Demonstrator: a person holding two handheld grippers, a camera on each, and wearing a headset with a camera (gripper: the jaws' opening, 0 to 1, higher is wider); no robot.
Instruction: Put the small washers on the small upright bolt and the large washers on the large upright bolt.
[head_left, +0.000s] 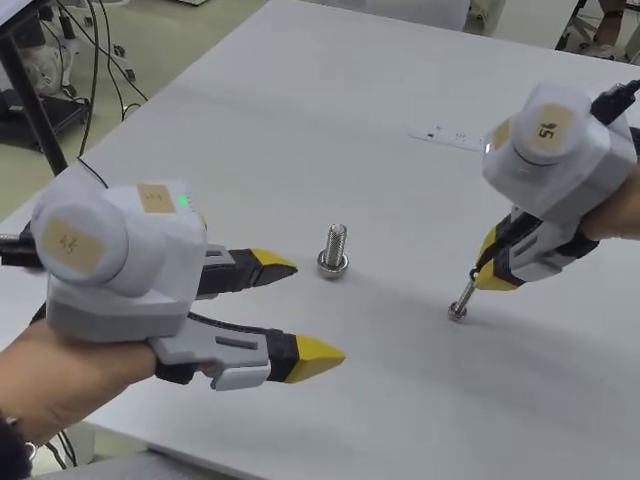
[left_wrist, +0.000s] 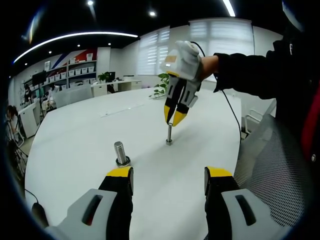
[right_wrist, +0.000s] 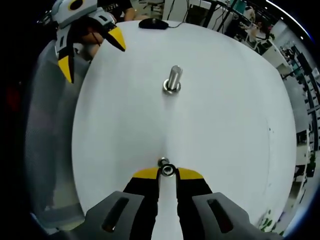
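Your right gripper (right_wrist: 167, 173) is clenched on a tiny metal ring, by its look a small washer (right_wrist: 166, 170), right at the tip of the small bolt (head_left: 461, 300), which stands on the tabletop (head_left: 300, 120). Expect the washer to be light, hard and slick. Pinch it by its outer rim with the hole clear, and squeeze gently or it may flick out. The thin bolt looks easy to tip, so press down softly. Your left gripper (head_left: 300, 312) hangs released, holding nothing, near the large bolt (head_left: 335, 243), which has what looks like a large washer (head_left: 333, 266) at its foot.
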